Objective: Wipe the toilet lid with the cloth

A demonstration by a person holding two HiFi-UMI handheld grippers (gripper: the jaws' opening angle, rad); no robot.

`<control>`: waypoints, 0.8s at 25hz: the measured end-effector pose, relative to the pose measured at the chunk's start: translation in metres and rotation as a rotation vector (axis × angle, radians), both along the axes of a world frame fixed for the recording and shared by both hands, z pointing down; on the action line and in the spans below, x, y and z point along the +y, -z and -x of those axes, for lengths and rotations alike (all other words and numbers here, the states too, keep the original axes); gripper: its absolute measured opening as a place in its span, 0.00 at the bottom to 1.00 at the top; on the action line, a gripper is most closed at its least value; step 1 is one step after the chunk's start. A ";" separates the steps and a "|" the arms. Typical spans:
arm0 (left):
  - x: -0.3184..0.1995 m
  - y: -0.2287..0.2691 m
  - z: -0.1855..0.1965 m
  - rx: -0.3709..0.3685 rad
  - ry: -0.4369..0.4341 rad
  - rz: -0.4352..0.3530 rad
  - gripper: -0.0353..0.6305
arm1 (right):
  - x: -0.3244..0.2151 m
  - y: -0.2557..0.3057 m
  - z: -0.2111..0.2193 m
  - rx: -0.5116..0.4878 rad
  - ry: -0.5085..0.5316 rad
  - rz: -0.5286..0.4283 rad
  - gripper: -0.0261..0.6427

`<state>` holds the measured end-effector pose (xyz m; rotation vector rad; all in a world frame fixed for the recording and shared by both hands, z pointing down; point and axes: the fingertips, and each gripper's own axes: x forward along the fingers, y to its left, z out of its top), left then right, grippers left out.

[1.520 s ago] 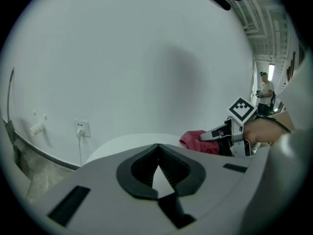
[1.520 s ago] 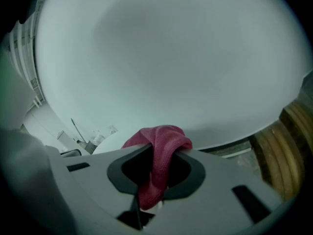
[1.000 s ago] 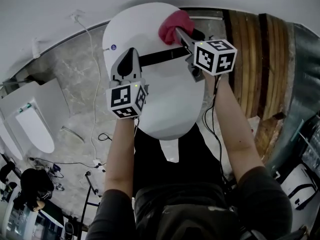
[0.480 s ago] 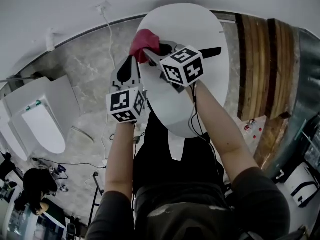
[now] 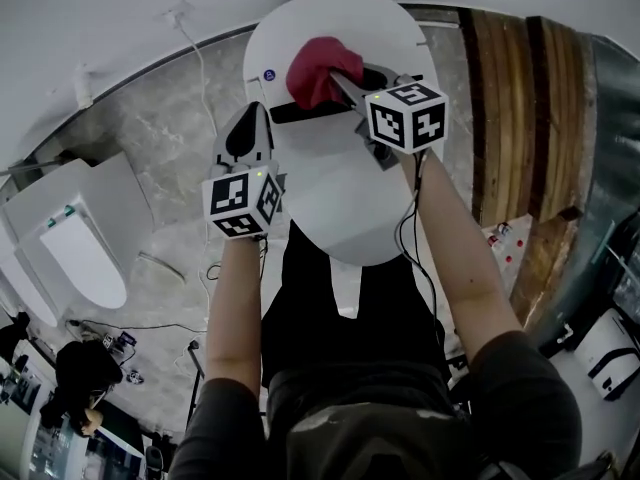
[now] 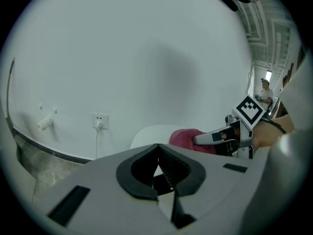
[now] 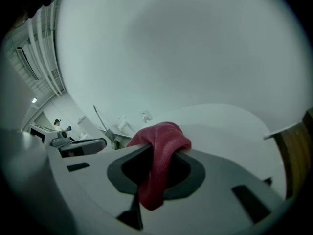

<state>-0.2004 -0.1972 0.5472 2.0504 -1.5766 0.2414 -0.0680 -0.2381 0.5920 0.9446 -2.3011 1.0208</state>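
Hovering nearest the body, the left gripper (image 5: 254, 113) hangs at the left edge of the white toilet lid (image 5: 340, 188), partly over the grey marble floor (image 5: 150, 138). Its jaws are closed together, toothed pads meeting tip to tip with nothing between them, as the left gripper view (image 6: 157, 150) shows.

Just beyond and to its right, the right gripper (image 5: 338, 78) reaches over the lid, its jaws clamped on the red cloth (image 5: 315, 68). In the right gripper view (image 7: 157, 153) the cloth (image 7: 159, 141) bunches over the jaw tips and a fold hangs down between them. The bundle sits over the far half of the lid, a little left of centre; whether it presses on the surface cannot be told.

Past the lid's rim rises a plain pale wall (image 6: 146, 58) with a socket (image 6: 99, 121) and a cable (image 5: 205, 63) running down. Wooden planks (image 5: 520, 118) stand at the right, and a second toilet (image 5: 75, 253) at the far left.
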 end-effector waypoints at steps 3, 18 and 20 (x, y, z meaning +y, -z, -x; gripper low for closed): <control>0.000 0.002 -0.035 0.003 -0.016 0.005 0.06 | -0.007 0.000 -0.052 0.011 -0.062 0.003 0.12; 0.020 0.008 -0.163 0.008 0.056 0.033 0.06 | -0.022 -0.023 -0.232 0.039 -0.159 0.052 0.12; 0.028 0.008 -0.161 0.006 0.069 0.040 0.06 | -0.019 -0.013 -0.226 0.020 -0.142 0.033 0.12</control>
